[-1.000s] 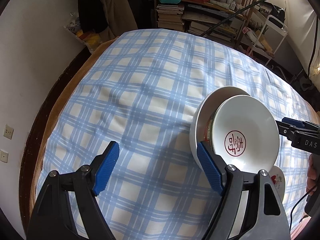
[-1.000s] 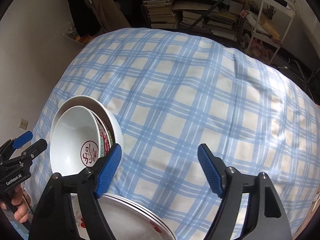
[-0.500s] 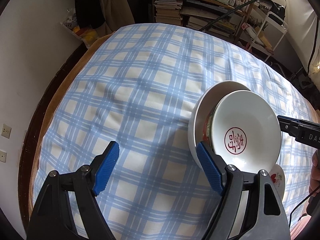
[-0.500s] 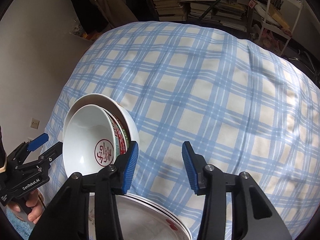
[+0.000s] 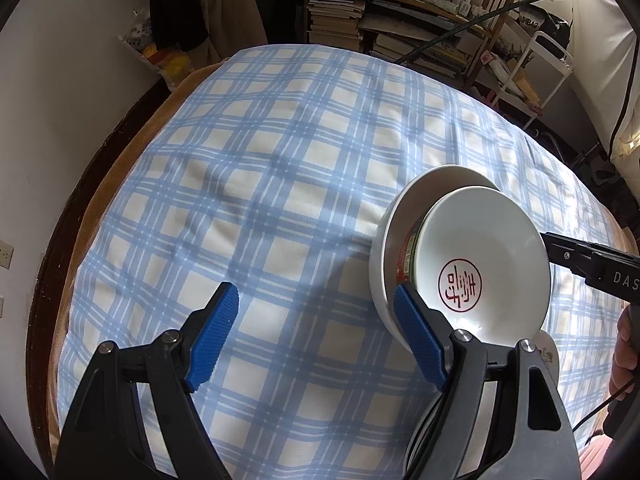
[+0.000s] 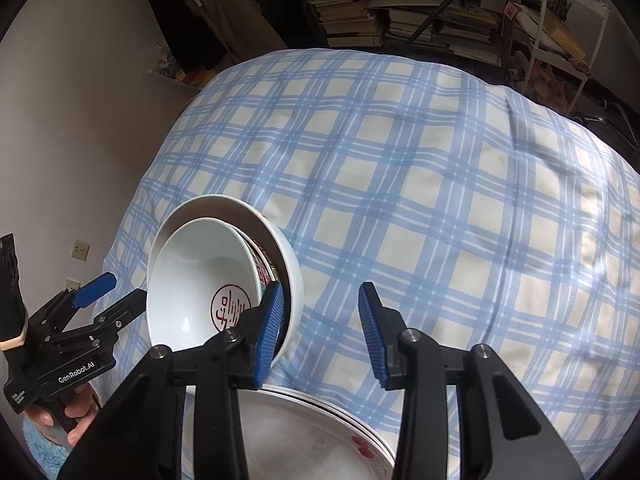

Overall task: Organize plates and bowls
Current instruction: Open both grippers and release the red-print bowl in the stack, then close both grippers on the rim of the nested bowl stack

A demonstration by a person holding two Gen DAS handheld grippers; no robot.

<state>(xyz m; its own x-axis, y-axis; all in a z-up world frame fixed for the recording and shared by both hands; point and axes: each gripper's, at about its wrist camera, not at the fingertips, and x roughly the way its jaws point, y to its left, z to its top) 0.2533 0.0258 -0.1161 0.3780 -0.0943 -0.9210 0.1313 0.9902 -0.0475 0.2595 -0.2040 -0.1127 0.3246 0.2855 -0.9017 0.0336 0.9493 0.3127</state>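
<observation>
Two nested white bowls lean on the blue checked cloth; the inner bowl [image 5: 480, 264] [image 6: 200, 280] bears a red seal, and the larger outer bowl [image 5: 404, 216] [image 6: 224, 208] holds it. A stack of white plates [image 6: 320, 432] [image 5: 549, 354] lies just in front. My left gripper [image 5: 314, 296] [image 6: 130, 286] is open over bare cloth, its right pad in front of the bowls' rim. My right gripper [image 6: 320, 292] is closing; the outer bowl's rim shows just inside its left pad, and the right pad is clear of it. Its fingers [image 5: 568, 248] reach the bowls' right rim.
The cloth-covered table [image 5: 280, 160] drops off at a brown edge [image 5: 120, 168] by the white wall on the left. Bookshelves [image 5: 400, 20] and a white cart [image 5: 544, 64] stand beyond the far end. A hand [image 6: 76, 416] grips the left tool's handle.
The right gripper's jaws have narrowed a lot and it has closed in on the bowls' rim. The left gripper and the dishes have stayed where they were.
</observation>
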